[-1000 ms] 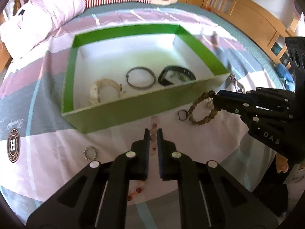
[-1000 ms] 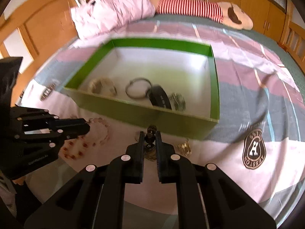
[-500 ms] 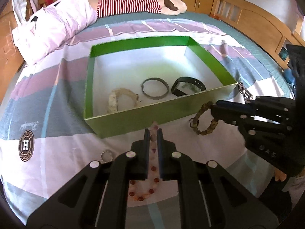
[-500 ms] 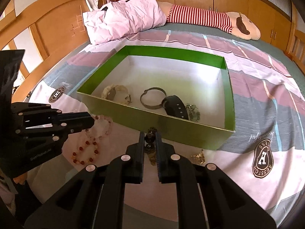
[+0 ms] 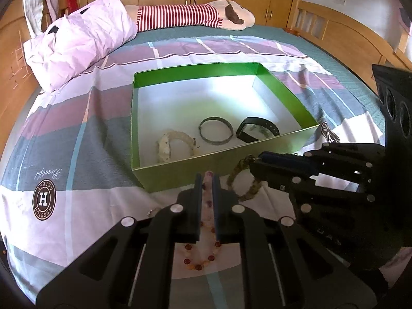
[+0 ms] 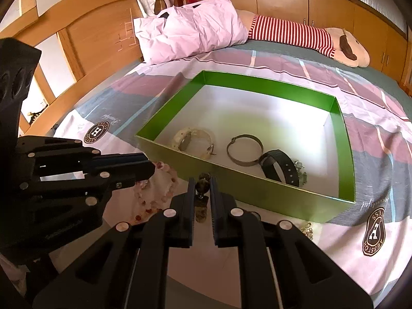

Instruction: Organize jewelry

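Observation:
A green box [image 5: 180, 177] [image 6: 257, 185] lies on the bed, holding a cream bracelet [image 5: 177, 139] [image 6: 198, 135], a metal bangle [image 5: 215, 134] [image 6: 244, 150] and a black band [image 5: 257, 128] [image 6: 278, 167]. My left gripper [image 5: 206, 177] [image 6: 152, 167] is shut on a pink and red bead bracelet [image 5: 203, 252] [image 6: 157, 193] that hangs below it, lifted in front of the box's near wall. My right gripper [image 6: 201, 180] [image 5: 253, 162] is shut on a brown bead bracelet [image 5: 244, 180] [image 6: 200, 200], lifted just right of the left one.
A small silver ring [image 5: 152, 211] and a gold trinket [image 6: 307, 229] lie on the patterned bedspread [image 5: 77, 154] in front of the box. A pink pillow [image 5: 77, 38] and a striped plush toy [image 5: 193, 16] lie at the bed's head. Wooden bed rails stand at both sides.
Both grippers have risen from the bedspread with their bracelets, which now hang free. The view has pulled back and up from the box.

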### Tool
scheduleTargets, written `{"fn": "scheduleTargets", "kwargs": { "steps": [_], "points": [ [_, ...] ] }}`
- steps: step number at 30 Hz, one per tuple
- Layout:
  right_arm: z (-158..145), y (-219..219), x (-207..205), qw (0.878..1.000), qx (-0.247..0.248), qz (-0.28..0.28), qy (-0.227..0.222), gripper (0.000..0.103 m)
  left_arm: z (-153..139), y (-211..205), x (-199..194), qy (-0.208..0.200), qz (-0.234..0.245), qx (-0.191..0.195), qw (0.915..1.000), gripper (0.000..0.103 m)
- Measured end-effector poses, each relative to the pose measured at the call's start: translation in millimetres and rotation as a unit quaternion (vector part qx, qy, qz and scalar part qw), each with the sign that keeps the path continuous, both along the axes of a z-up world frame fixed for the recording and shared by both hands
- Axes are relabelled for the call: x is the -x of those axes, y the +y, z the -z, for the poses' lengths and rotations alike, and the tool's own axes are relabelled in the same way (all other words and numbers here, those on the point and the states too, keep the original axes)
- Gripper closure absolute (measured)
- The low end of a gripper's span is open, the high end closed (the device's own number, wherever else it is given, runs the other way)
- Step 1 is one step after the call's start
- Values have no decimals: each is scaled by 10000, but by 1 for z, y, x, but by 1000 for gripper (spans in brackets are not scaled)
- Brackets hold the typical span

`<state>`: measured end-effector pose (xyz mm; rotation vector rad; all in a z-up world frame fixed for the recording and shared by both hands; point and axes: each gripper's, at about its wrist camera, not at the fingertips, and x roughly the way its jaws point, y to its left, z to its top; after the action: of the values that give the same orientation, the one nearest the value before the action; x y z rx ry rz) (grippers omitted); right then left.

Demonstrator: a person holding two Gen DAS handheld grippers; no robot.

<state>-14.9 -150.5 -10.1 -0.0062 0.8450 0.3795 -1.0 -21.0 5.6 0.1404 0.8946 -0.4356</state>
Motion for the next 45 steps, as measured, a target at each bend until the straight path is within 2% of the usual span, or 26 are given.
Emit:
{"fn": "scheduleTargets", "kwargs": {
  "steps": [6,12,17,20,27,34,35,36,37,38,40,43,44,45],
  "points": [
    [-8,-8,3,9999,-92,72,-106,92,1,-3,1,21,48,9,10000,96],
    [-33,-19,5,9981,-453,140,-393,92,-19,13,-1,126,74,633,9979,96],
    [-58,-35,1,9931,-840,339,-742,92,-52,27,-2,-304,-5,1121,9932,96],
    [-64,-40,-9,9910,-896,496,-859,92,-61,26,-19,-294,-116,1232,9919,96],
    [-38,-47,-48,9922,-975,710,-330,92,-27,13,-66,241,-374,1085,9931,96],
    [-1,-48,-70,9918,-944,801,325,92,-2,5,-78,494,-400,894,9940,95],
    [0,-48,-70,9915,-948,808,371,90,0,5,-80,494,-434,905,9937,90],
    [0,-49,-70,9912,-969,818,387,78,0,6,-81,501,-465,925,9934,78],
    [-3,-51,-69,9900,-1064,844,386,61,1,8,-81,533,-509,990,9924,73],
    [-7,-53,-67,9886,-1185,857,357,56,1,9,-81,542,-530,1011,9920,67],
    [-19,-59,-60,9865,-1404,780,326,56,-2,11,-78,525,-527,976,9924,67],
    [-33,-63,-44,9899,-1228,655,283,56,-11,13,-64,399,-425,788,9952,64],
    [-35,-65,-40,9910,-1153,612,292,54,-11,15,-59,369,-422,717,9958,57],
    [-36,-68,-37,9916,-1112,587,312,46,-11,16,-53,330,-467,603,9965,49]
  ]
}}
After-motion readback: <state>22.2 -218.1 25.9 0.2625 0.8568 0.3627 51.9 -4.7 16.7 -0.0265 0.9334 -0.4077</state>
